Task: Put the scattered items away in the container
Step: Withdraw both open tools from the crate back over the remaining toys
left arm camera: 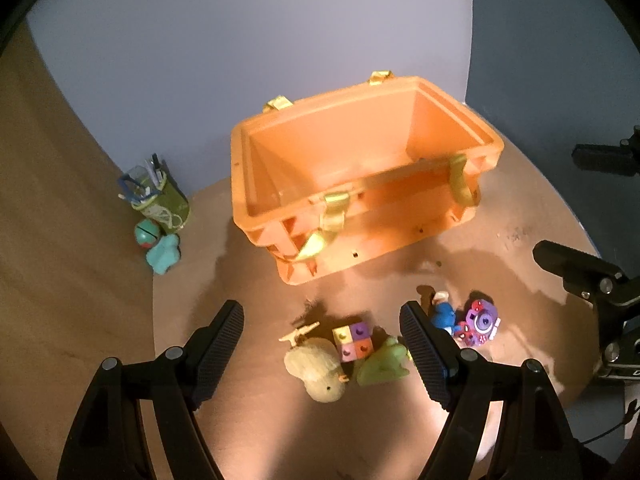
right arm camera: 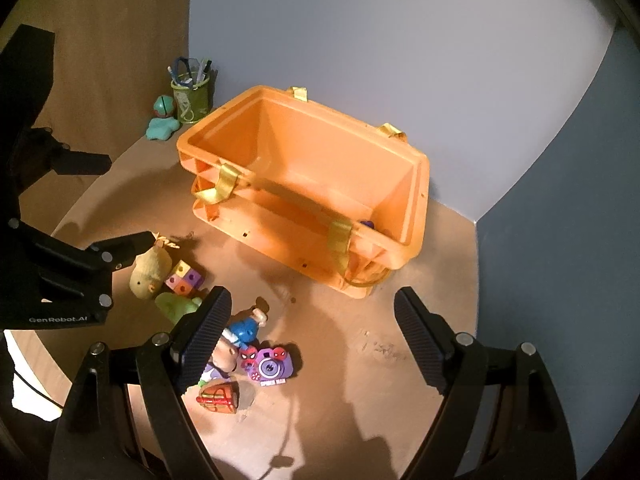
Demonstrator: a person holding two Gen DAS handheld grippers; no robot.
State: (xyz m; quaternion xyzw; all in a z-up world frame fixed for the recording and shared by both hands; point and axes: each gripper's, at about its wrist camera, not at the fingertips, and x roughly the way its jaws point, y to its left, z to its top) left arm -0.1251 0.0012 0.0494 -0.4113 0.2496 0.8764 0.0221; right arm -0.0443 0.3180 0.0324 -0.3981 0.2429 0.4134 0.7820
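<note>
The left gripper [left arm camera: 322, 320] tilts steeply down over the tabletop [left arm camera: 400, 432], its fingers [left arm camera: 222, 344] wide apart and gripping nothing. Between them in the lower centre of the left wrist frame lie a yellow plush [left arm camera: 318, 370], a cube [left arm camera: 354, 340] of coloured squares touching it, and a green toy [left arm camera: 384, 362] just beside the cube. Right of the right-hand finger lie a blue figure [left arm camera: 442, 314] and a purple camera [left arm camera: 480, 322], touching each other.

The crate [left arm camera: 360, 176], orange with yellow straps, stands open in the frame's centre, against a grey-blue wall [left arm camera: 240, 40]. Left of it, well apart, a green cup [left arm camera: 168, 200] of pens stands with a teal ball [left arm camera: 146, 232] and a teal blob [left arm camera: 164, 256] beside it.

The right gripper [right arm camera: 312, 324] also tilts down, fingers [right arm camera: 204, 336] wide and empty. In its frame the blue figure [right arm camera: 244, 328] and purple camera [right arm camera: 270, 366] sit just right of the left-hand finger, with a red piece [right arm camera: 218, 398] below them. The left gripper [right arm camera: 72, 276] shows at the left edge, one fingertip beside the plush [right arm camera: 150, 270]. The crate [right arm camera: 304, 184] holds a small purple object [right arm camera: 367, 224] by its near wall.
</note>
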